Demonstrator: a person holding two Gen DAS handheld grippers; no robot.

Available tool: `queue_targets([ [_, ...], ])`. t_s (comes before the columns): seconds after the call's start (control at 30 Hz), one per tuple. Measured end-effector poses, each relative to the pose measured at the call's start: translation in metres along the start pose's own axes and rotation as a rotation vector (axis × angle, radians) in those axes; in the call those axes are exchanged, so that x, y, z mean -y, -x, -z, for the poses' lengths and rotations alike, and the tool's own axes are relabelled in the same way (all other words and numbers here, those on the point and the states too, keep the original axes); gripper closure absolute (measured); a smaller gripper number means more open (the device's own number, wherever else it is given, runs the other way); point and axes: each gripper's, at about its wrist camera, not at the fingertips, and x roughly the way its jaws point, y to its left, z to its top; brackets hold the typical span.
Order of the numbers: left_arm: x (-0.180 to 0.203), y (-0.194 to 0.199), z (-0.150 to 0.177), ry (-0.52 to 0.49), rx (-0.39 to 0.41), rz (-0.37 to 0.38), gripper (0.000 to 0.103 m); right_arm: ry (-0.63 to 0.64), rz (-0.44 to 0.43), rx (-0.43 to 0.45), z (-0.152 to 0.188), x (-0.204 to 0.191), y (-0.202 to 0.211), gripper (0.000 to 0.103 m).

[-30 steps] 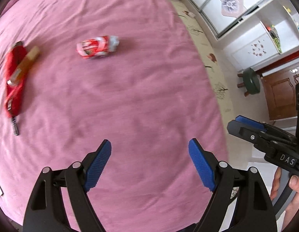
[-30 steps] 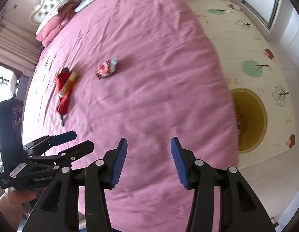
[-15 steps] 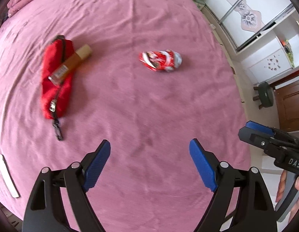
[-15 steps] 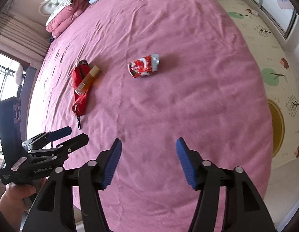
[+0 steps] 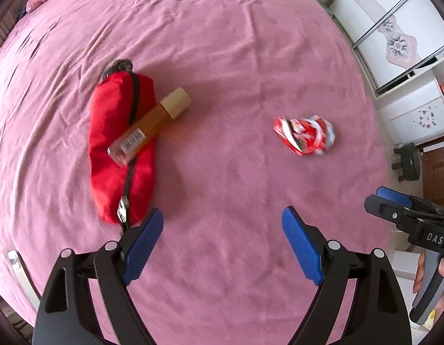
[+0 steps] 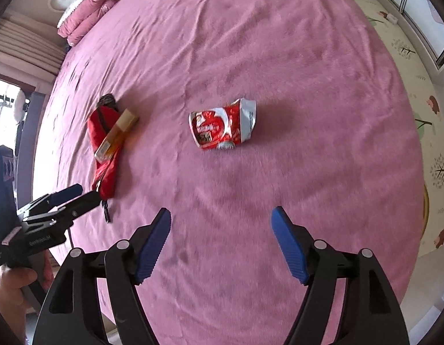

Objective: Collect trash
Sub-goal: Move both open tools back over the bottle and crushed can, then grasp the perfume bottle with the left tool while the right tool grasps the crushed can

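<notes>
A crumpled red and white snack wrapper [image 6: 222, 125] lies on the pink bedspread [image 6: 279, 57]; it also shows in the left wrist view [image 5: 305, 135], up and to the right. My right gripper [image 6: 221, 224] is open and empty, hovering short of the wrapper. My left gripper [image 5: 222, 230] is open and empty, with its left finger near the zip end of a red pouch [image 5: 115, 155]. An amber bottle with a tan cap [image 5: 150, 126] lies across the pouch. The right gripper shows at the right edge of the left wrist view [image 5: 394, 204].
The pouch [image 6: 104, 143] and bottle [image 6: 115, 135] lie left of the wrapper. A flat white strip [image 5: 20, 276] lies near the bed's left edge. Pink pillows [image 6: 86, 20] sit at the far head. A patterned play mat [image 6: 417, 115] covers the floor to the right.
Both grippers have moved forward over the bed, so the wrapper, pouch and bottle look larger and closer. The right gripper's jaws have opened wider. Nothing has been picked up.
</notes>
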Motion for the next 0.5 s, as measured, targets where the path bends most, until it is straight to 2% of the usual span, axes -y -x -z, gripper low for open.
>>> queue_targets([
  [0.13, -0.014, -0.014, -0.022, -0.017, -0.005, -0.049, 0.019, -0.018, -0.004, -0.029, -0.019, 0.004, -0.020, 0.033],
  [0.3, -0.034, -0.032, -0.049, -0.004, -0.015, -0.048, 0.019, -0.018, -0.002, -0.054, -0.036, 0.007, -0.039, 0.033],
  [0.5, -0.045, -0.057, -0.065, -0.045, -0.048, -0.096, 0.019, -0.039, -0.012, -0.073, -0.055, 0.013, -0.060, 0.033],
])
